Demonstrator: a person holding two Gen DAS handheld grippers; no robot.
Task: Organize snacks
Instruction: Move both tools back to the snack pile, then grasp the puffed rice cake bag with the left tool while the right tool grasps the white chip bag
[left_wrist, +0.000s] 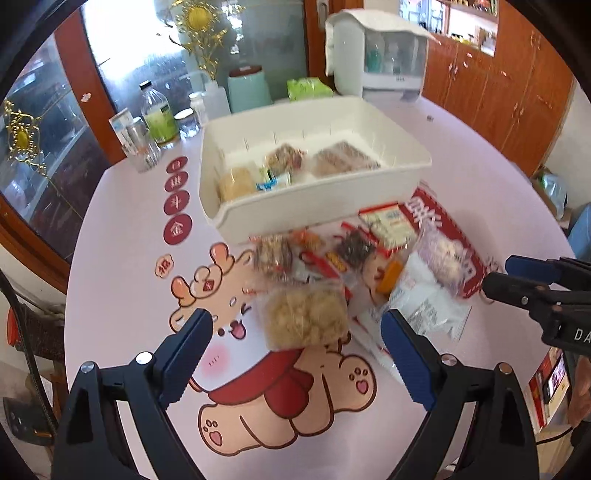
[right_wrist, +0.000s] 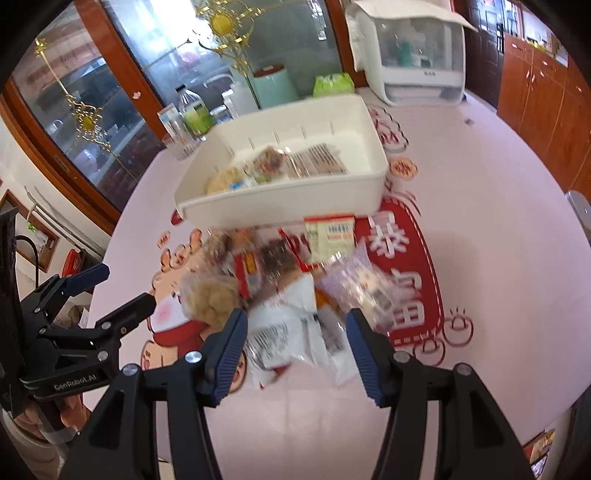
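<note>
Snacks are split between the white bin (left_wrist: 317, 206), which lies beyond both sets of jaws, and a loose heap on the table (left_wrist: 122, 295) just ahead of them. The left gripper (left_wrist: 295, 354) has its jaws spread wide with nothing clamped; the yellow puffed-snack packet (left_wrist: 306, 317) sits just past the gap, nearer the right-hand finger. The right gripper (right_wrist: 295, 350) also stands apart and empty, a white printed packet (right_wrist: 284, 325) lying between and beyond its fingers, a purple-tinted bag (right_wrist: 354, 280) just past its right finger. Risks as I judge them: the packets overlap, so closing could pinch two at once or drag a neighbour; slick film may slip; squeezing could crush the puffs; the grippers, close together, might collide.
</note>
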